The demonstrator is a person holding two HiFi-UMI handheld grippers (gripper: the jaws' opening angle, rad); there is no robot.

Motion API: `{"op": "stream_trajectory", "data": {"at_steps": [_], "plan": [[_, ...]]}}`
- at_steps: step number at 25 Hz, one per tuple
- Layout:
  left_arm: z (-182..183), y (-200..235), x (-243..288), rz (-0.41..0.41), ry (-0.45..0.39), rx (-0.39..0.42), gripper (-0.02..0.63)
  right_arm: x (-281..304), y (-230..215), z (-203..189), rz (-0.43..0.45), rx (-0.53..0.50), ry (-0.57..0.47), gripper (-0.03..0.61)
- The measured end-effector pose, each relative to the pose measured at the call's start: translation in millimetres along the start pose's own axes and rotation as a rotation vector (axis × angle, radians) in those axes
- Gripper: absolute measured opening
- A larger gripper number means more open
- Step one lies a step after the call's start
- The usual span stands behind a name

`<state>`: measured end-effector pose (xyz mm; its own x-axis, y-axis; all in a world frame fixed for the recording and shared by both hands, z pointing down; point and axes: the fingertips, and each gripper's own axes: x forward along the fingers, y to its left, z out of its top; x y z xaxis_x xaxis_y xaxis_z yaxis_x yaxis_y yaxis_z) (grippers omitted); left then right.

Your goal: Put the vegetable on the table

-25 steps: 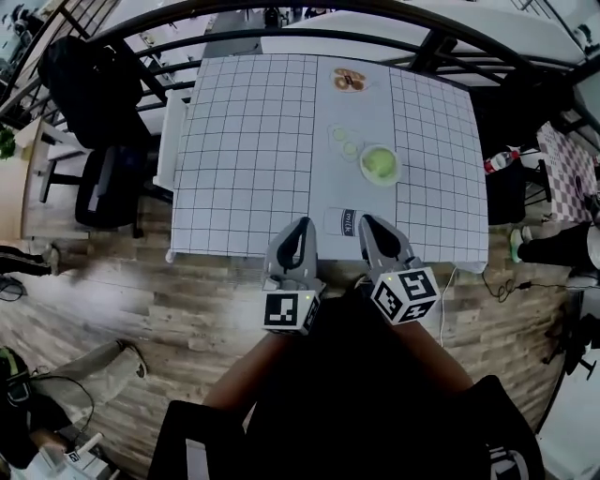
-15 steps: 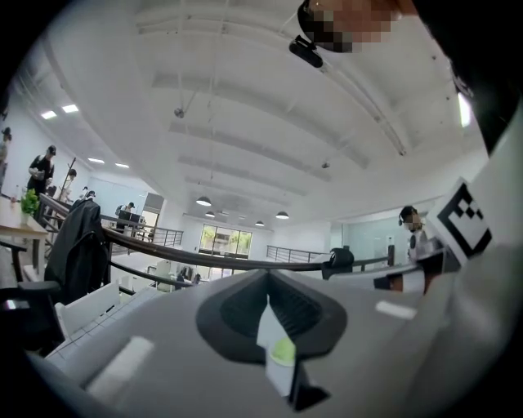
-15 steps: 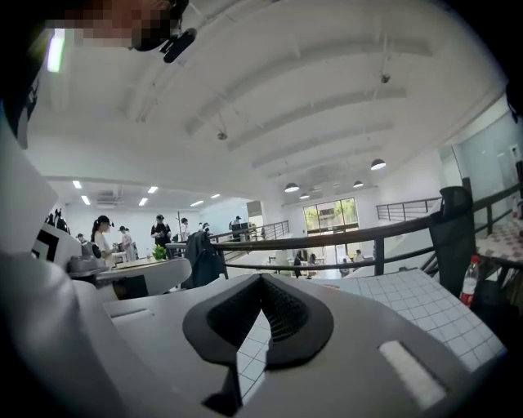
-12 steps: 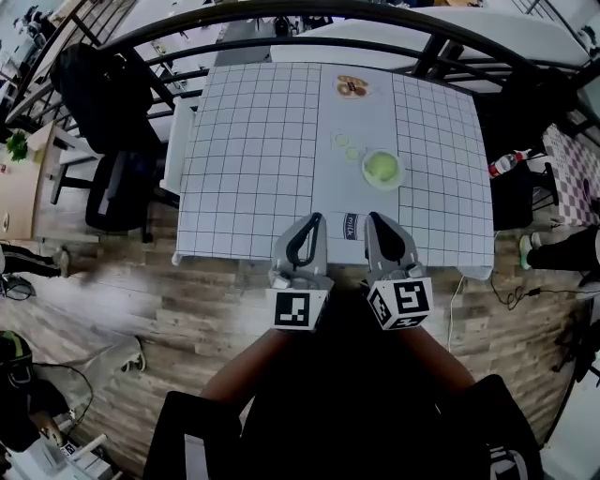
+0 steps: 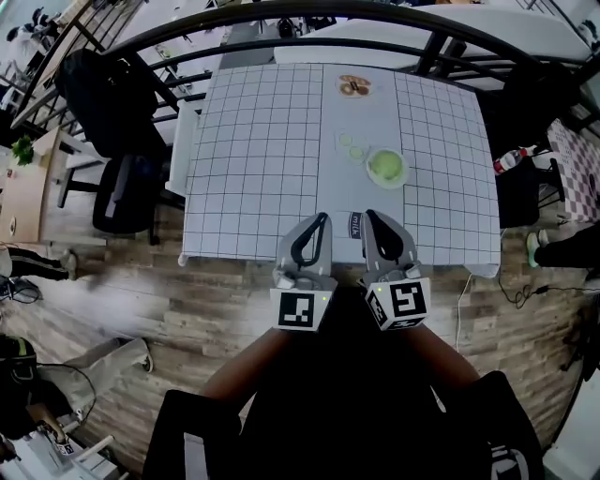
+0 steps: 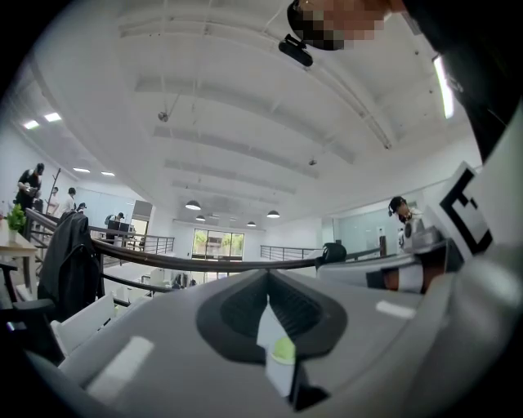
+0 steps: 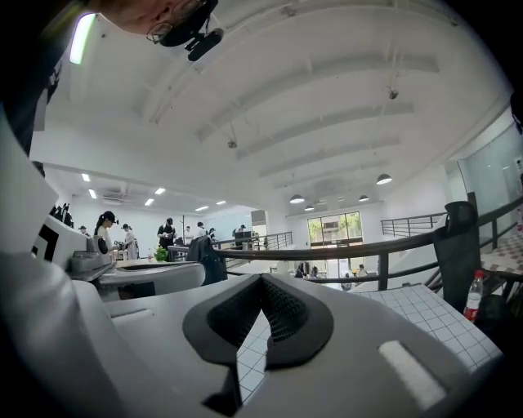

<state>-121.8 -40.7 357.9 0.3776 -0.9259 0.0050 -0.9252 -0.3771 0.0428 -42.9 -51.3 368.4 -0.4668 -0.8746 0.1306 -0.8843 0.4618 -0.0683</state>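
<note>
A white bowl [image 5: 385,168] with something pale green in it stands right of centre on the grid-patterned table [image 5: 253,141]. Two pale green slices [image 5: 351,146] lie just left of the bowl. My left gripper [image 5: 322,218] and right gripper [image 5: 368,217] are side by side over the table's near edge, both shut with nothing held. A small white "milk" carton [image 5: 355,223] lies between their tips. In the left gripper view the shut jaws [image 6: 268,279] frame a sliver of the green bowl [image 6: 283,351]. The right gripper view shows the shut jaws [image 7: 261,281] over the grid cloth.
A small plate [image 5: 354,86] with brown food sits at the table's far edge. A black chair [image 5: 117,103] with a jacket stands to the left and a dark railing [image 5: 281,11] runs behind the table. A red-capped bottle [image 5: 514,158] stands off the right edge.
Both grippers have edged forward, their tips now over the table's near edge beside the milk carton. The head view has shifted slightly; nothing was picked up.
</note>
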Motion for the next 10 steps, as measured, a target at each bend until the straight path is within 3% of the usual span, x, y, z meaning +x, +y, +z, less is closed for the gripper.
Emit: {"op": "stream_trajectory", "data": {"at_steps": [10], "plan": [[-4.1,13.9,1.9,0.010,0.012,-0.006,0.008,11.4,5.9,-0.2,0.015,-0.007,0.008,-0.006]]}}
